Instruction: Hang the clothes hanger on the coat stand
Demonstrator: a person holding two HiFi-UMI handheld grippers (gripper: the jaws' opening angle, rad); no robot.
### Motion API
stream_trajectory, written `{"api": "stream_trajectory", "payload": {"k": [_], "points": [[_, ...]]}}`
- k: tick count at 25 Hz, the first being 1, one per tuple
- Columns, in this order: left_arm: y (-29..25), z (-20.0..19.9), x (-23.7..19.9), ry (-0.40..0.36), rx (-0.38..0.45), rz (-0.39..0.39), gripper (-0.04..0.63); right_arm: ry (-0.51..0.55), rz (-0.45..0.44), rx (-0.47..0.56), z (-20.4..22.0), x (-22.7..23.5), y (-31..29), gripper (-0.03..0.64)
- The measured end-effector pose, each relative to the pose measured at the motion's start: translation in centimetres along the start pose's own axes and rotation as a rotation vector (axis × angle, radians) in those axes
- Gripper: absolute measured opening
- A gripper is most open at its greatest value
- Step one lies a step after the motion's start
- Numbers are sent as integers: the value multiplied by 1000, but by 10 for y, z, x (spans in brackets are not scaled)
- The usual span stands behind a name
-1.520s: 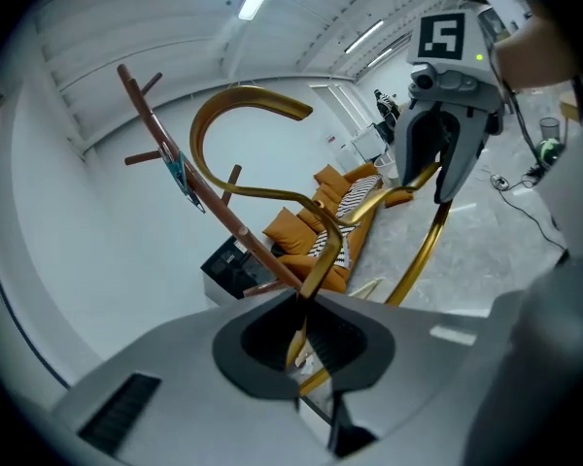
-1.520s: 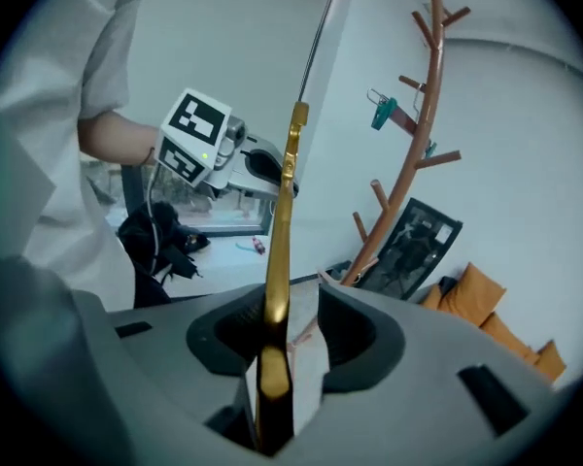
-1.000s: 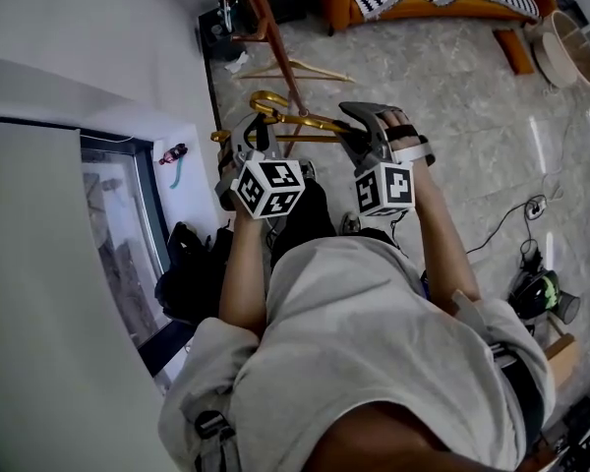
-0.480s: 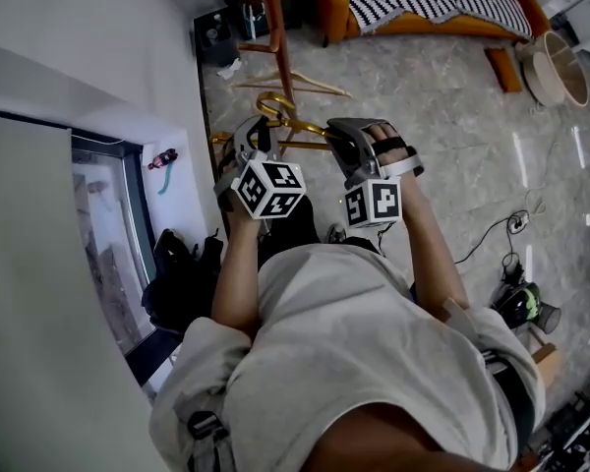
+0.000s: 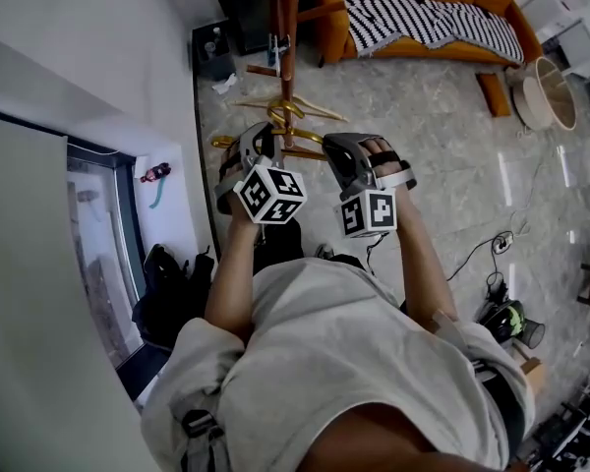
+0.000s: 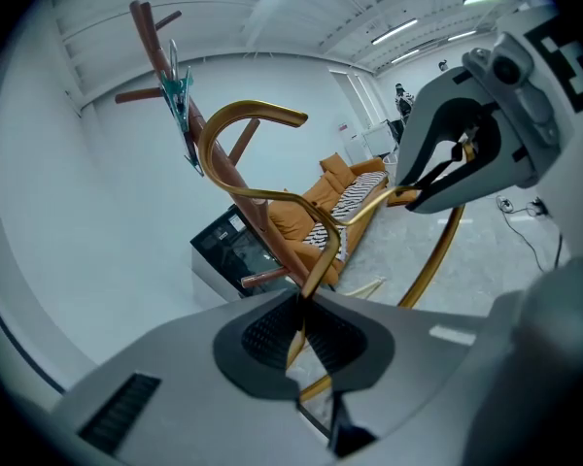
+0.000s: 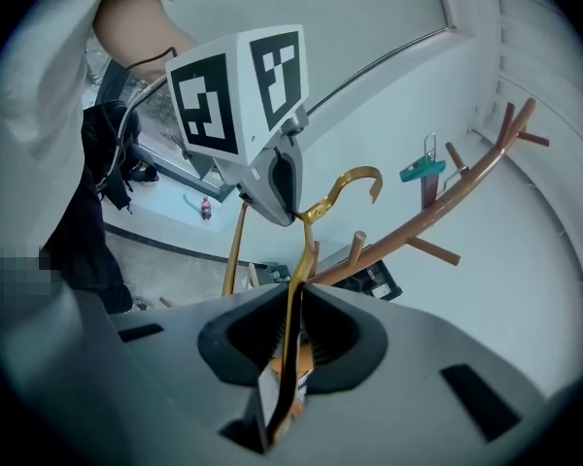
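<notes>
Hanger (image 6: 257, 107) looks light, stiff, slick metal; my left gripper (image 6: 301, 309) jaws pinch its neck, right gripper (image 7: 296, 304) jaws have just been closing onto its arm.

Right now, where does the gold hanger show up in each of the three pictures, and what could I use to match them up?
Head view: the gold hanger is at upper centre, right by the stand's pole.
Left gripper view: it is in the middle, its hook curling up and left.
Right gripper view: it is at centre, a thin gold stem rising to a hook.
Shared landmark: the wooden coat stand, close to the hanger in all three.
</notes>
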State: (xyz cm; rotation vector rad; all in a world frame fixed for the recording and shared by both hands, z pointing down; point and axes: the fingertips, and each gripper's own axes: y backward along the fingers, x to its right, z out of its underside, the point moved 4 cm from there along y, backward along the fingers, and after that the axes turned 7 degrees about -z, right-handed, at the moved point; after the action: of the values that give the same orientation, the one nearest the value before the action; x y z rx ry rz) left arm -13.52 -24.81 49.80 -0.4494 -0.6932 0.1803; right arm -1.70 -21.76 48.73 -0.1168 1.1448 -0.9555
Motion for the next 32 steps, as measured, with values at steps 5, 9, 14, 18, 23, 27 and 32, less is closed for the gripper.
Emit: {"api": "stream_trajectory", "payload": {"k": [5,9,14,18,23,27,32], "points": [[-17,-6,-5,-5,22,9,23,-17,-6,-34,10,13,-15,36],[-29,-15,-5,-21,28,19,23,-30,2,-82,22,25,-23,35],[-42,-14,-5,-23,15,22,23,-40,5,-90,29,29,-36,34],[-52,-12,-7,-33,0,25,23,-56,-6,-82,33,32,-47,34],[-61,-7,-9,-46,-14,25,23,-72,-21,-79,37,31,-60,34],[-70,-2,-12,-48,-29,27,23,-83,-33,-79,37,33,-70,34],[-78,-1,-14,-61,-32,28,23,-92,-30,-74,43,33,-83,35]]}}
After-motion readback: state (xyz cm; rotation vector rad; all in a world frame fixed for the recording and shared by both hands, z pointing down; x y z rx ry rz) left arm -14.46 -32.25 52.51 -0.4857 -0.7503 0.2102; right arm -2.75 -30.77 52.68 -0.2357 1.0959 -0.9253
